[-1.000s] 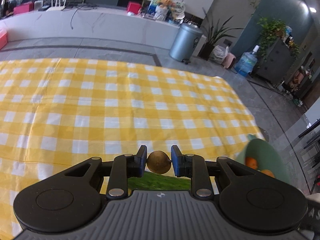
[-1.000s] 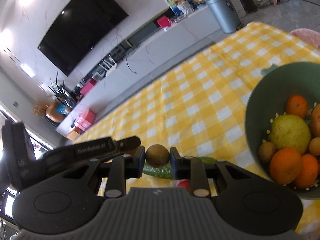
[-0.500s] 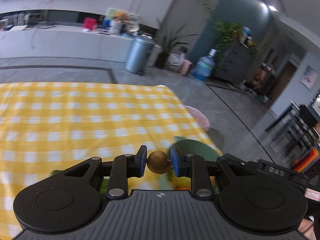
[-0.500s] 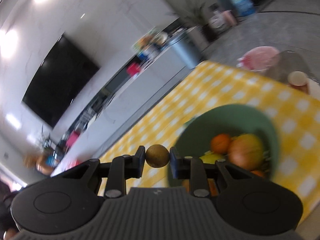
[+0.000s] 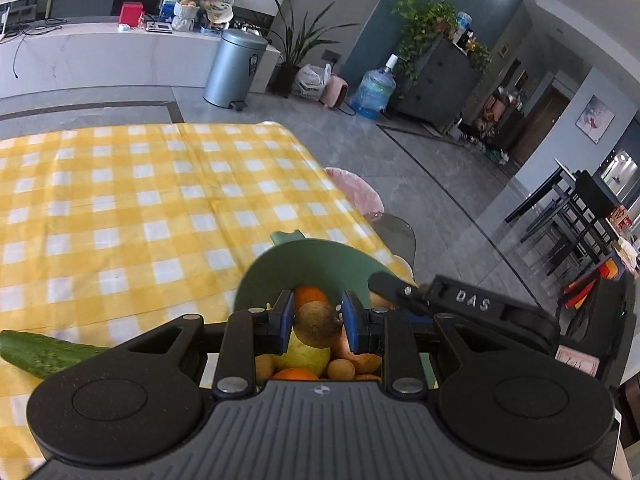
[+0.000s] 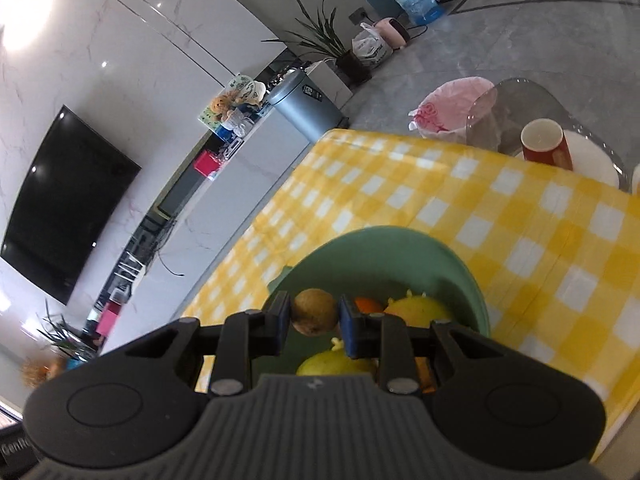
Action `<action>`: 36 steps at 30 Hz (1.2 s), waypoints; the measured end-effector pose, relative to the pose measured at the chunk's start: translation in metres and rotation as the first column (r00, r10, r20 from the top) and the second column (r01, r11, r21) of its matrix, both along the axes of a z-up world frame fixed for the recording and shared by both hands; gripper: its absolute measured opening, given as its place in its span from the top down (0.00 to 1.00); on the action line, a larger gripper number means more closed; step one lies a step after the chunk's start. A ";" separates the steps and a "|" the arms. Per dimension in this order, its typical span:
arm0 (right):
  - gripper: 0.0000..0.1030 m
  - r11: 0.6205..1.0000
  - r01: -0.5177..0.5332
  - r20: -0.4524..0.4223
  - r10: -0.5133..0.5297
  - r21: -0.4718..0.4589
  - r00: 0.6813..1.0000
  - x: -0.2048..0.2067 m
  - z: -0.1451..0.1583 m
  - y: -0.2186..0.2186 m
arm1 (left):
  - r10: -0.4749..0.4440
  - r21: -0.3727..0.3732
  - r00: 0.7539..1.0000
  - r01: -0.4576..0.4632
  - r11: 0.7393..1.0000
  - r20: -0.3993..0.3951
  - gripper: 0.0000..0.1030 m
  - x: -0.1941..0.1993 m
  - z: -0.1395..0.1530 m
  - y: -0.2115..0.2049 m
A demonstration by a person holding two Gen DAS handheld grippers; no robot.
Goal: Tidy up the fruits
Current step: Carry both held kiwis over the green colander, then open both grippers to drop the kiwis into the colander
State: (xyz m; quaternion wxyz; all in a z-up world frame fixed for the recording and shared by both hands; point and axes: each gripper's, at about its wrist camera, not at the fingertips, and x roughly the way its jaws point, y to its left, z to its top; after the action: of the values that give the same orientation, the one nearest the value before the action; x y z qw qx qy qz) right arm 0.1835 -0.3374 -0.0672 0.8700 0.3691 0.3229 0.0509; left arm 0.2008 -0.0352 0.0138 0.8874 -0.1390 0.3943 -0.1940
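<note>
Two grippers, both clamped, each on its own small brown round fruit. Biggest thing in frame: table with yellow-and-white checked cloth (image 5: 132,208). Near its right edge sits the green bowl (image 5: 320,258), with oranges, a large yellow-green fruit and more small brown ones inside.

Left gripper (image 5: 317,325): jaws nearly closed, blue pads pressing both sides of a brown fruit (image 5: 318,325), held over the bowl's near side, above the fruit pile. The black arm marked "DAS" (image 5: 472,304) reaching in from the right of that view looks like the other gripper's body.

Right gripper (image 6: 314,312): same state, pads tight on a second brown fruit (image 6: 314,311), over the bowl's left inner part in its view. Bowl rim (image 6: 400,236) is visible beyond it; an orange (image 6: 368,304) and a yellow fruit (image 6: 420,308) lie just right of the held one.

Cucumber (image 5: 44,352) lies on the cloth left of the bowl, well apart from it.

Red cup (image 6: 546,146) stands past the table's far edge, on a clear chair.
</note>
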 end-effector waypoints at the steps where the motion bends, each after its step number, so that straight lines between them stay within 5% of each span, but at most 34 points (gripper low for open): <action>1: 0.78 1.000 0.002 0.000 -0.002 -0.006 1.000 0.003 -0.001 0.000 | -0.001 0.000 1.000 0.001 1.000 -0.002 0.72 0.000 -0.002 -0.001; 9: 0.76 1.000 -0.008 -0.039 0.007 -0.021 0.999 0.009 -0.010 0.000 | 0.001 -0.006 1.000 -0.001 1.000 -0.008 0.72 -0.001 -0.007 -0.004; 12: 0.64 0.999 0.007 -0.032 -0.008 -0.032 0.999 0.006 -0.007 -0.002 | 0.005 0.001 1.000 -0.005 1.000 -0.018 0.72 -0.001 -0.012 -0.003; 26: 0.61 0.991 0.133 0.011 -0.133 0.016 0.991 -0.019 -0.002 -0.031 | 0.022 0.059 0.999 -0.019 0.998 -0.045 0.72 0.026 -0.022 -0.011; 36: 0.61 0.997 0.061 0.003 -0.062 0.044 0.998 -0.010 -0.011 -0.020 | -0.008 0.136 0.998 0.016 0.991 -0.057 0.72 0.055 -0.039 -0.031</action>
State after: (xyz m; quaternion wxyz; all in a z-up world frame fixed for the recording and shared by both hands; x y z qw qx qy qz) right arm 0.1732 -0.3578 -0.0777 0.8636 0.3976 0.3083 0.0318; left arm 0.2560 -0.0664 -0.0256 0.8823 -0.0809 0.4324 -0.1677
